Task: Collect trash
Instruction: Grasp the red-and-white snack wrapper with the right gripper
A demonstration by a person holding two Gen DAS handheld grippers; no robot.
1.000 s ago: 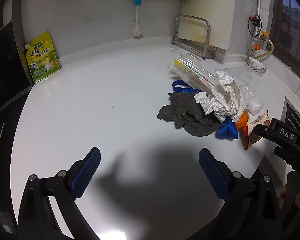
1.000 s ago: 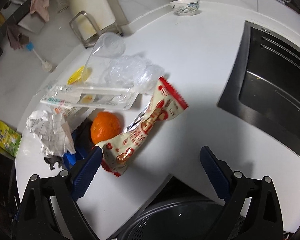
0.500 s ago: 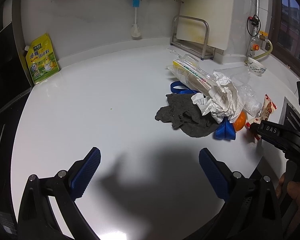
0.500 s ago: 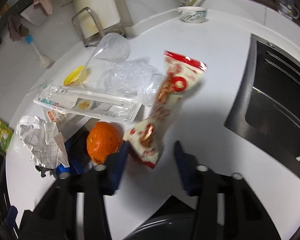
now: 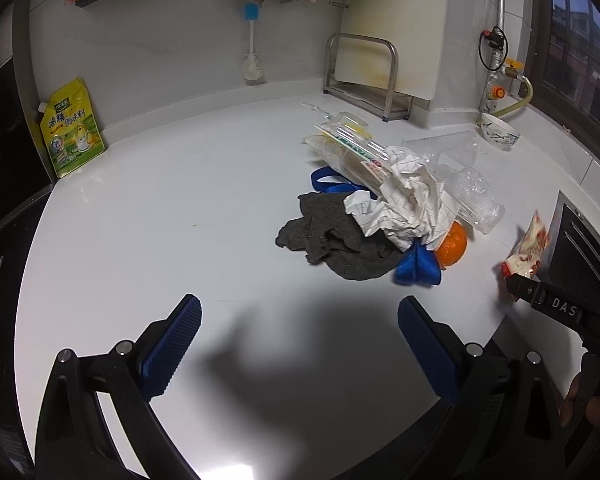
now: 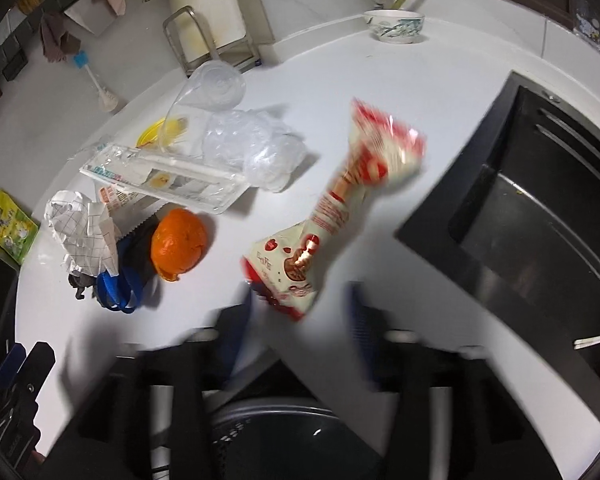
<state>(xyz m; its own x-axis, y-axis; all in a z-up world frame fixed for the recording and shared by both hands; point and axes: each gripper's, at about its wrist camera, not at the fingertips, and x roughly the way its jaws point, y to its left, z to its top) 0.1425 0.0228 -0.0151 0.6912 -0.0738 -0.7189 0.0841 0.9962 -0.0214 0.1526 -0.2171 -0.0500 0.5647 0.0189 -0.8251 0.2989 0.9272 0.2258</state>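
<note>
The right gripper (image 6: 300,312) is opening its jaws at this moment, and the red and white snack wrapper (image 6: 332,216) is between them, with its near end already loose from the blurred blue pads. A second ago this wrapper was lying flat on the white counter (image 5: 180,208) beside the orange (image 6: 179,245); half a second ago the jaws were pinching its near end and lifting it; now it is standing up, blurred, and seems to be dropping toward the dark bin (image 6: 284,440) just under the gripper. So I judge that the first piece of trash is being released into the bin.

The left gripper (image 5: 300,344) is hovering over bare counter with its jaws spread wide and nothing between them, as it was one second before.

The rest is waiting on the counter to the left of the wrapper: the crumpled paper (image 5: 404,208), the clear plastic tray (image 6: 164,176), the crushed plastic cup (image 6: 216,88), the orange and the grey cloth (image 5: 332,240). The sink (image 6: 532,208) is on the right
</note>
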